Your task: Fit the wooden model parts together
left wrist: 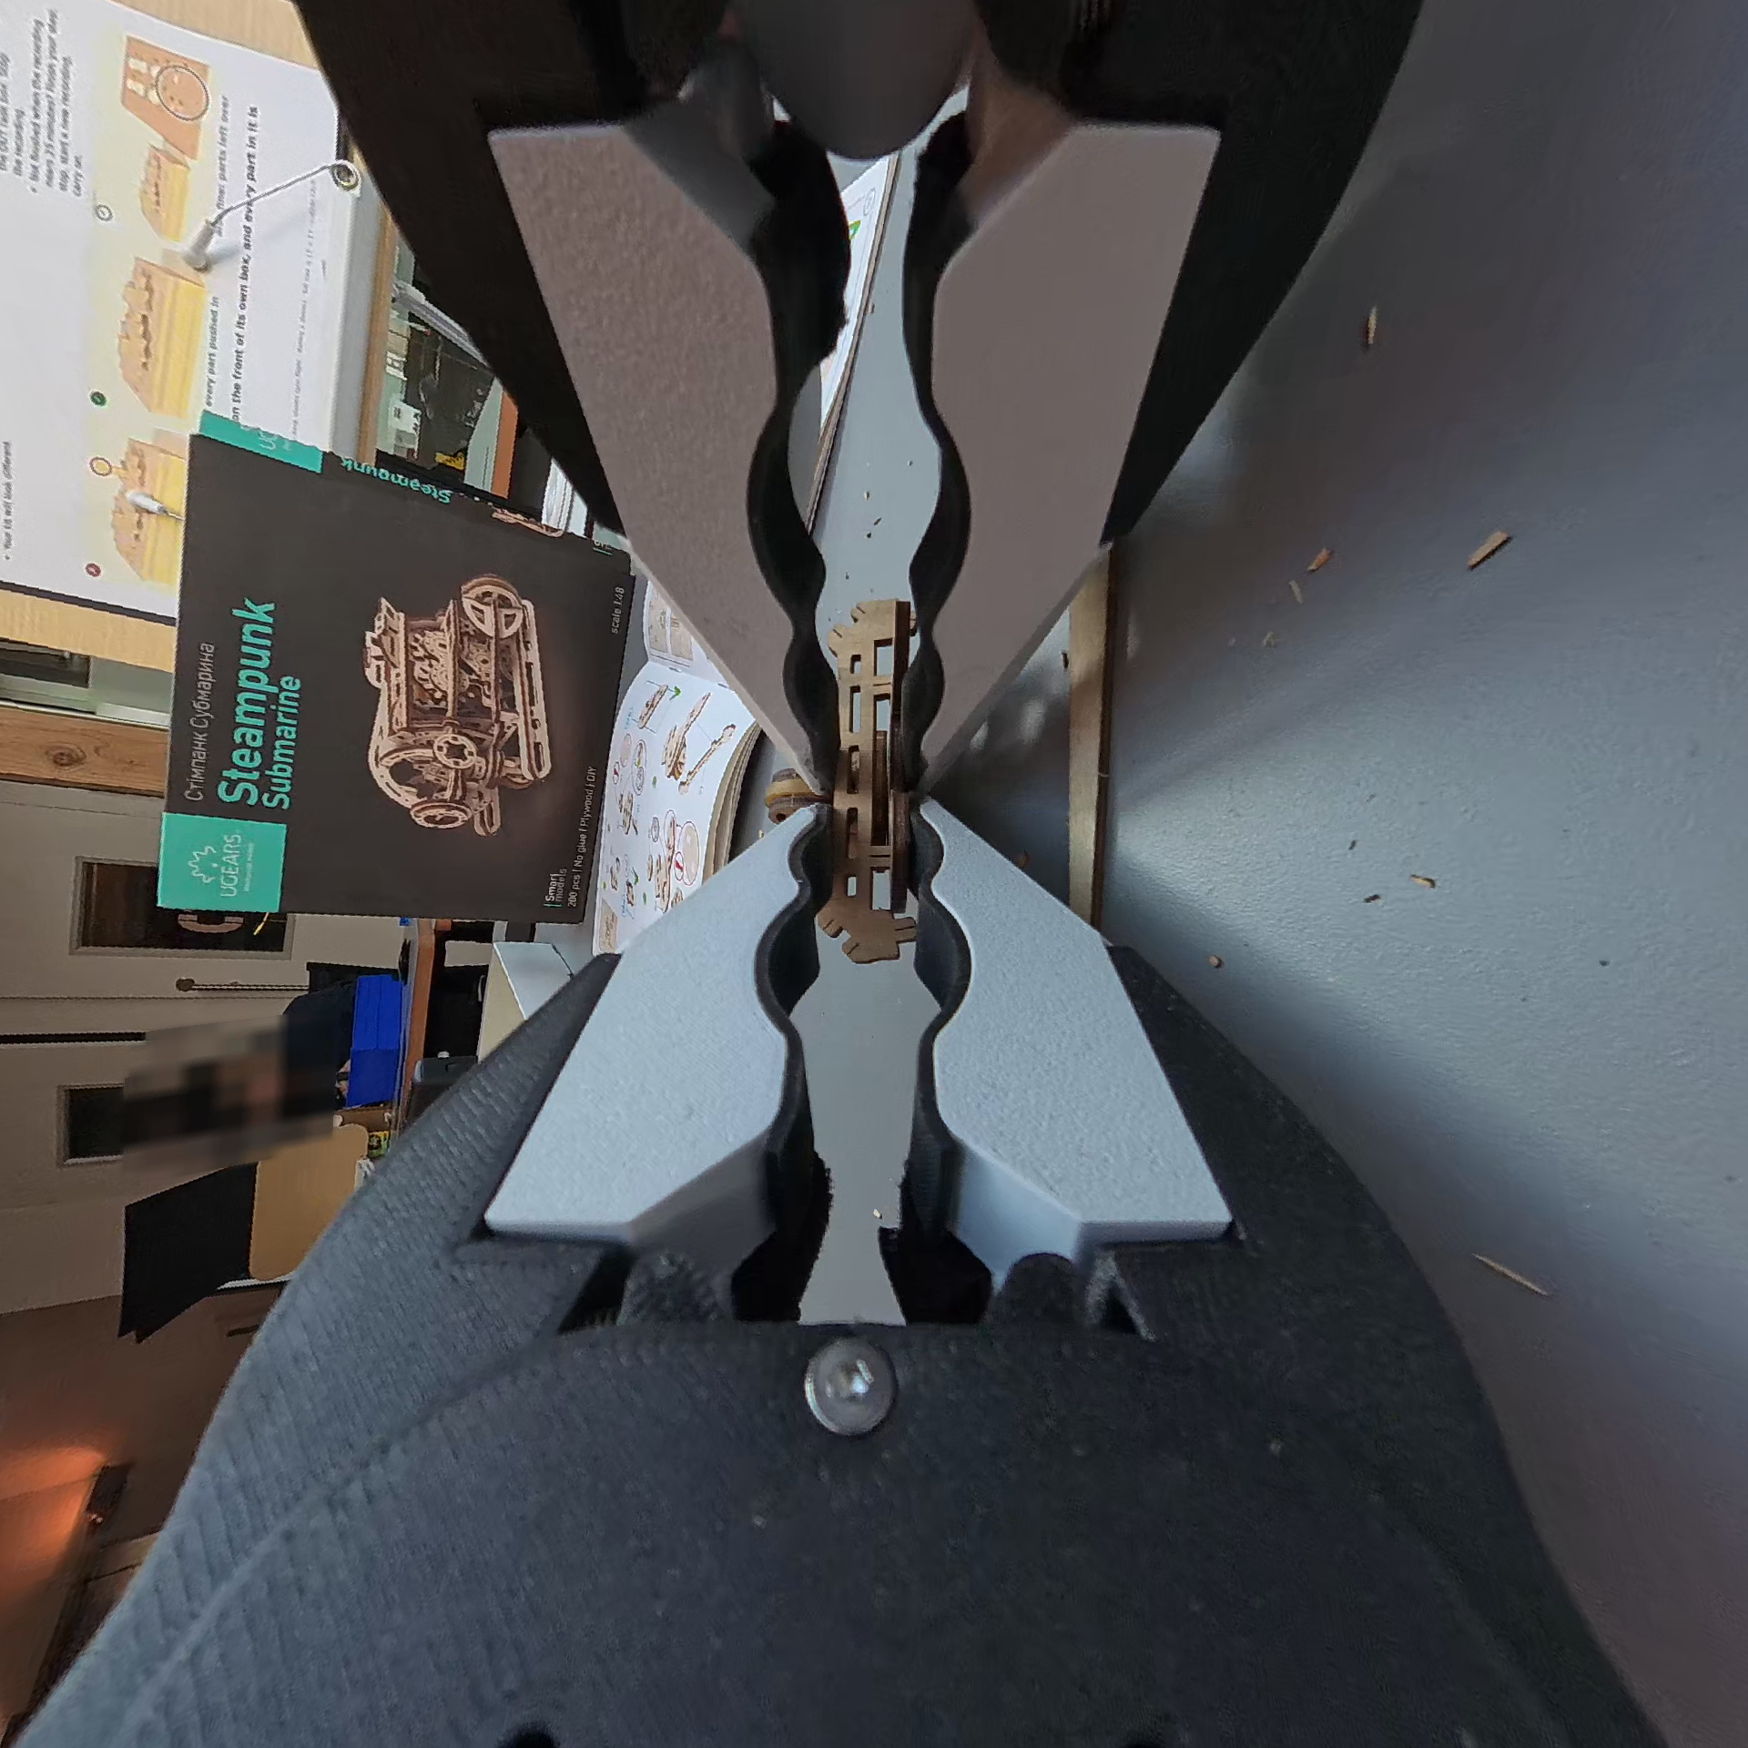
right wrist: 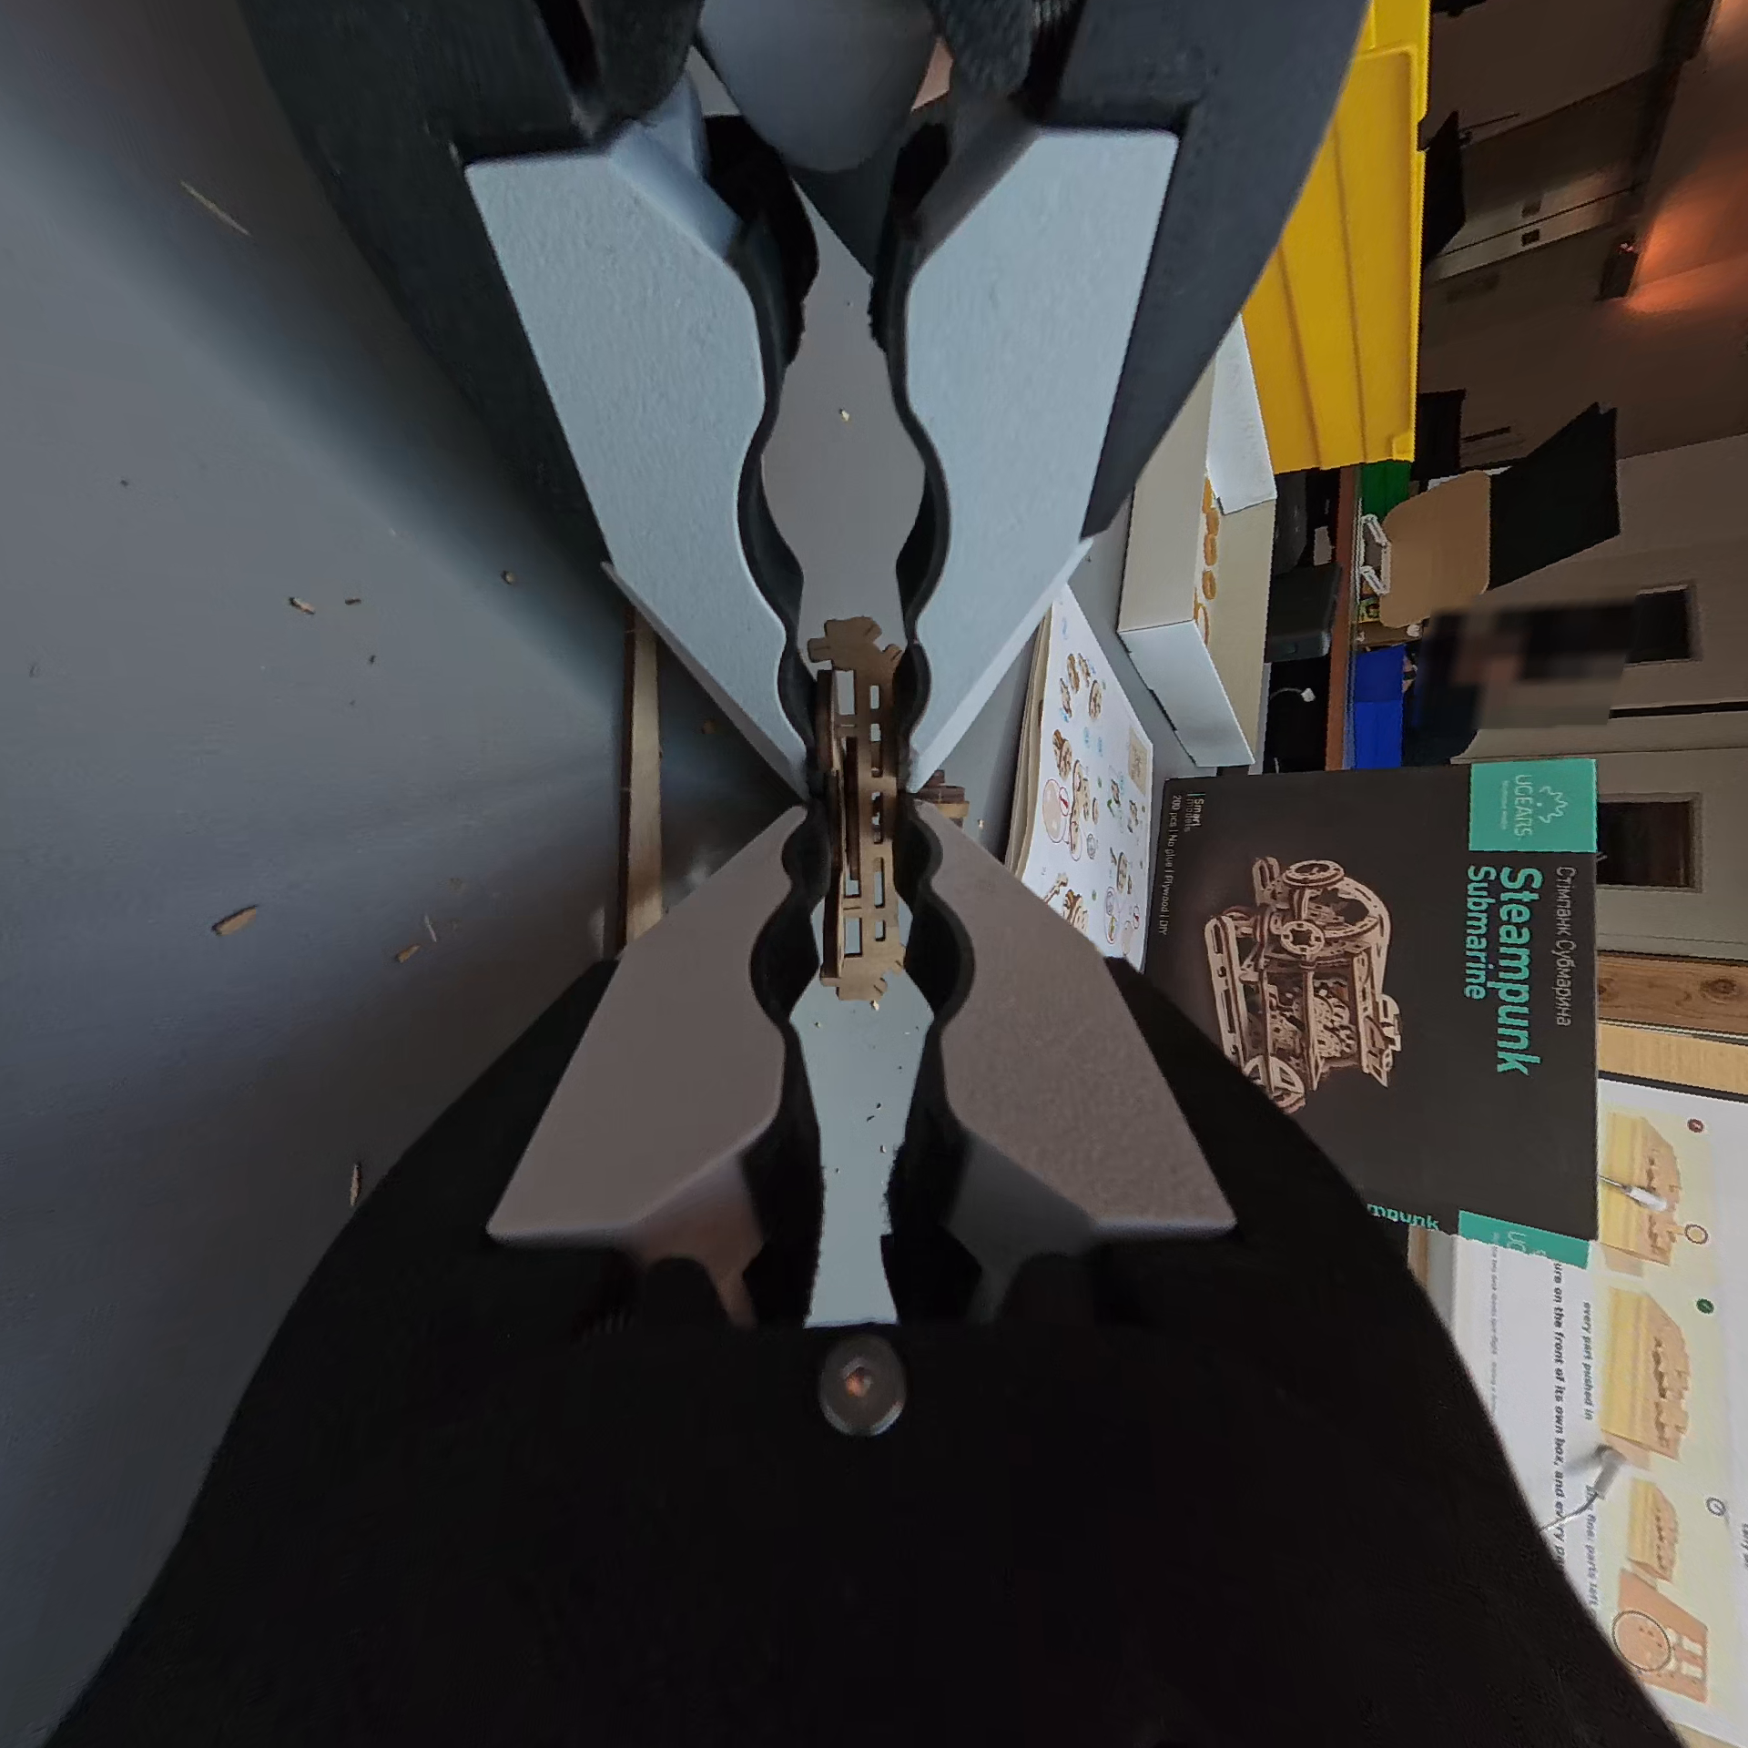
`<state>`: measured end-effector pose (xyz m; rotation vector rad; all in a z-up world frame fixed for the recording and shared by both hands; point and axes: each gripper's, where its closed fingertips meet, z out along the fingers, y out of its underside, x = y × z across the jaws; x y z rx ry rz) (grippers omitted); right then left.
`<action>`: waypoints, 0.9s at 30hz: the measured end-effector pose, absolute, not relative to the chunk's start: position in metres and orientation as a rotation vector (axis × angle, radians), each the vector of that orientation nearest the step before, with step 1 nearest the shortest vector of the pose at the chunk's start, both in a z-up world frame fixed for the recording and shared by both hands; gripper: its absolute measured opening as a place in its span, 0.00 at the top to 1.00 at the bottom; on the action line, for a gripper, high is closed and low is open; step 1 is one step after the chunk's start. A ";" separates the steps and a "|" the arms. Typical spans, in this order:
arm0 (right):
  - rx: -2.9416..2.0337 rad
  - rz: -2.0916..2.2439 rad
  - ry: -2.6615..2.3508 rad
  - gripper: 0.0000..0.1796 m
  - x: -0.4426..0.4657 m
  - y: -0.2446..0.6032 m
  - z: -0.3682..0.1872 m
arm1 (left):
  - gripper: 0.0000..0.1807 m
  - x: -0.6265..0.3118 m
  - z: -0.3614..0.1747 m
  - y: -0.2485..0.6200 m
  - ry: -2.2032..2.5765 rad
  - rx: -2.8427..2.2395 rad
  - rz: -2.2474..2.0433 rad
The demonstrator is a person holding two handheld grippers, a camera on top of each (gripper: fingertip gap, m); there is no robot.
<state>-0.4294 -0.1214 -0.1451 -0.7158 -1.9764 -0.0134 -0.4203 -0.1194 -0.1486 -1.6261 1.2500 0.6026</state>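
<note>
A slotted wooden strip [left wrist: 867,884] with notched ends, with a thin round wooden piece set across its middle, hangs above the grey table [left wrist: 1419,851]. My left gripper [left wrist: 863,837], with light grey fingers, is shut on one half of the strip. My right gripper [left wrist: 859,771] meets it tip to tip from the far side, shut on the other half. In the right wrist view the same strip [right wrist: 863,951] sits in my right gripper [right wrist: 861,842], with the left gripper [right wrist: 859,766] opposite. The clamped middle of the strip is partly hidden.
A dark kit box [left wrist: 378,690] and an open instruction booklet [left wrist: 662,785] lie beyond the grippers, with a printed sheet [left wrist: 142,284] behind. A plywood sheet edge [left wrist: 1088,738], a small wooden piece [left wrist: 785,793] and wood chips [left wrist: 1485,549] lie on the table. A white box lid [right wrist: 1192,586] and a yellow bin [right wrist: 1343,236] stand farther off. Only a small space, under 4 cm, lies between the two pairs of fingers.
</note>
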 end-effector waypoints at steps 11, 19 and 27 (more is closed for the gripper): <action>-0.729 0.017 -1.968 0.93 -0.431 -0.122 -0.145 | 0.93 -0.422 -0.149 -0.120 1.234 -1.644 0.583; -0.617 0.000 -1.969 0.92 -0.423 -0.116 -0.142 | 0.93 -0.423 -0.146 -0.122 1.211 -1.639 0.545; -0.700 0.001 -1.986 0.93 -0.422 -0.115 -0.147 | 0.93 -0.422 -0.148 -0.122 1.234 -1.637 0.566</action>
